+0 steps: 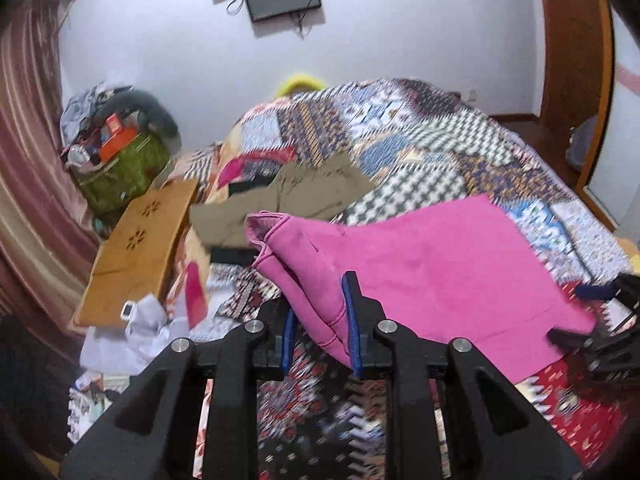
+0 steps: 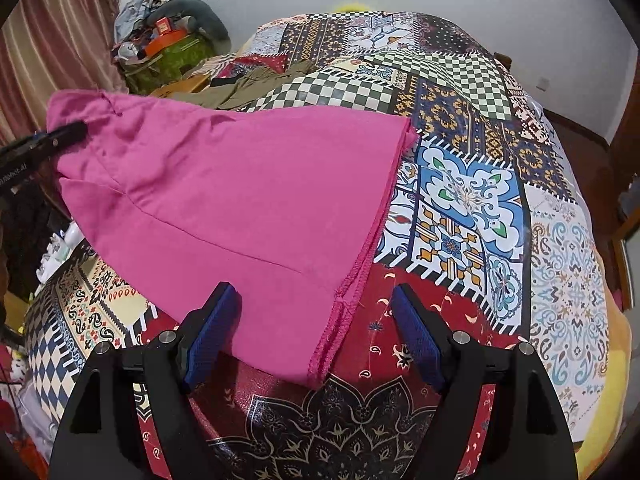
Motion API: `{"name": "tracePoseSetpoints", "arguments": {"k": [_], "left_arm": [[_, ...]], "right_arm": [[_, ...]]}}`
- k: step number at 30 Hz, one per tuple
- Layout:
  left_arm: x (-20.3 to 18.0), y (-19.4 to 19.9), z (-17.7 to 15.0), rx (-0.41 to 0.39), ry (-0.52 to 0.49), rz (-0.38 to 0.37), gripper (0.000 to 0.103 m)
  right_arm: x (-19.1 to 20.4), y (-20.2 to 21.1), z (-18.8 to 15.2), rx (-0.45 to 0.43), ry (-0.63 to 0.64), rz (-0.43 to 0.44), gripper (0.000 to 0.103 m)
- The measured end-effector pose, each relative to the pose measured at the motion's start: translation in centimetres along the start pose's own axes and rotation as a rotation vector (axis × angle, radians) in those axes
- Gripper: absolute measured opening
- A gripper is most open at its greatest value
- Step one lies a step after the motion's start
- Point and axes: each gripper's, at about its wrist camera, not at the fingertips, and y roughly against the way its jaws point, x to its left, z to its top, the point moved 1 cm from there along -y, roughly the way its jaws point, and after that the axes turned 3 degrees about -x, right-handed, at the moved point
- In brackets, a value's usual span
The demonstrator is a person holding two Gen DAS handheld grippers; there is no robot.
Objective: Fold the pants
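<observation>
Pink pants (image 1: 432,264) lie on a patchwork quilt (image 1: 420,152), partly lifted at the waist end. My left gripper (image 1: 320,312) is shut on the pink pants at their waistband edge and holds that end above the bed. It also shows in the right wrist view (image 2: 68,134), at the far left of the pants (image 2: 224,196). My right gripper (image 2: 316,320) is open, its blue pads either side of the hem corner, with the fabric between them and not pinched. It also shows in the left wrist view (image 1: 592,312) at the right edge.
Olive-khaki pants (image 1: 288,196) lie further up the bed. A wooden lap tray (image 1: 140,244) leans at the bed's left side, with a green bag (image 1: 124,172) full of clutter behind it. A curtain (image 1: 24,160) hangs at left. A door frame (image 1: 576,60) stands at right.
</observation>
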Motion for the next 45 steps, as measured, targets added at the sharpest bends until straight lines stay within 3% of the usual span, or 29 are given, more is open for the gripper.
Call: {"name": "tracePoseSetpoints", "arguments": {"k": [10,15,20,32,34,37,42,45], "left_arm": [[-3.8,0.7,4.9,-0.024,0.031,-0.246,0.017],[-5.5,0.1,6.2,0.030,0.089,-0.405,0.016],[-7.3,-1.7,6.3,0.134,0.136,-0.577,0.016],[-12.3,-3.5,3.8,0.270,0.045,-0.624,0.018],[-12.4,-3.6,3.7,0.299,0.034,-0.635,0.038],[-11.5,-3.6,4.0,0.286,0.059,-0.623,0.058],[-9.0,-4.3,5.4,0.232,0.077,-0.524,0.076],[-7.7,-5.9,6.2,0.218,0.046,-0.425,0.077]], "right_arm": [[-0.2,-0.1,-0.1,-0.012,-0.018,0.018,0.077],[-0.4,-0.1,-0.1,-0.017,-0.026,0.029,0.077],[-0.5,-0.1,-0.2,-0.020,-0.029,0.038,0.077],[-0.7,-0.3,-0.2,-0.021,-0.032,0.048,0.077],[-0.7,-0.3,-0.2,-0.021,-0.033,0.048,0.077],[-0.7,-0.3,-0.2,-0.022,-0.036,0.048,0.077],[-0.9,-0.3,-0.2,-0.025,-0.043,0.050,0.077],[-1.0,-0.3,-0.3,-0.025,-0.043,0.049,0.077]]}}
